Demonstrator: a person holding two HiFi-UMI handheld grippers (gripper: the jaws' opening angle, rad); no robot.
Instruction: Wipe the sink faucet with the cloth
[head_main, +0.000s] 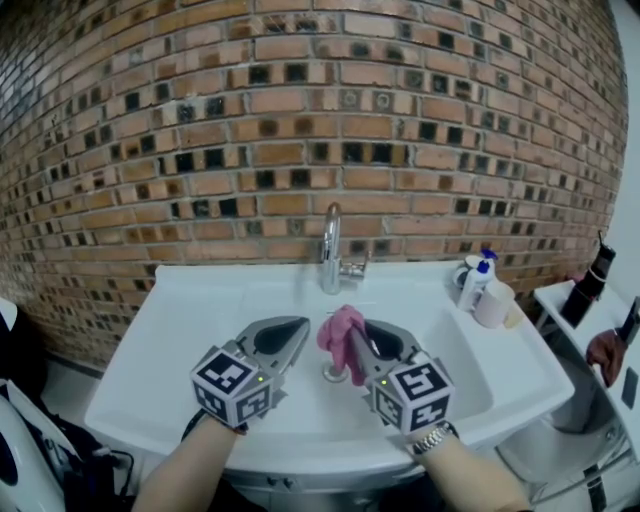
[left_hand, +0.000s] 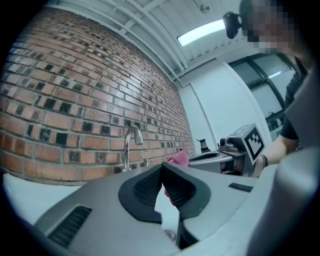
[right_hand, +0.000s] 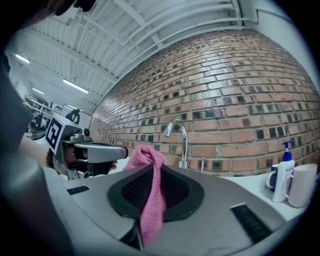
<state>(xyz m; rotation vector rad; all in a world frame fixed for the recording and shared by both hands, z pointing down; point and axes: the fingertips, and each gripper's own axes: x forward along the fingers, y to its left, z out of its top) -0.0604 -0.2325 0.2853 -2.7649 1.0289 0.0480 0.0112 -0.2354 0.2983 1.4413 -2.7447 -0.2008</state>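
Right gripper is clamped on the pink cloth at frame centre, over the white sink, just below the faucet. Left gripper sits just left of it, jaws together, empty.

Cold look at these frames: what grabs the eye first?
The pink cloth pinched in the right claw, held over the white sink in front of the chrome faucet. Next, the left claw, shut and empty beside it, and the brick wall behind.
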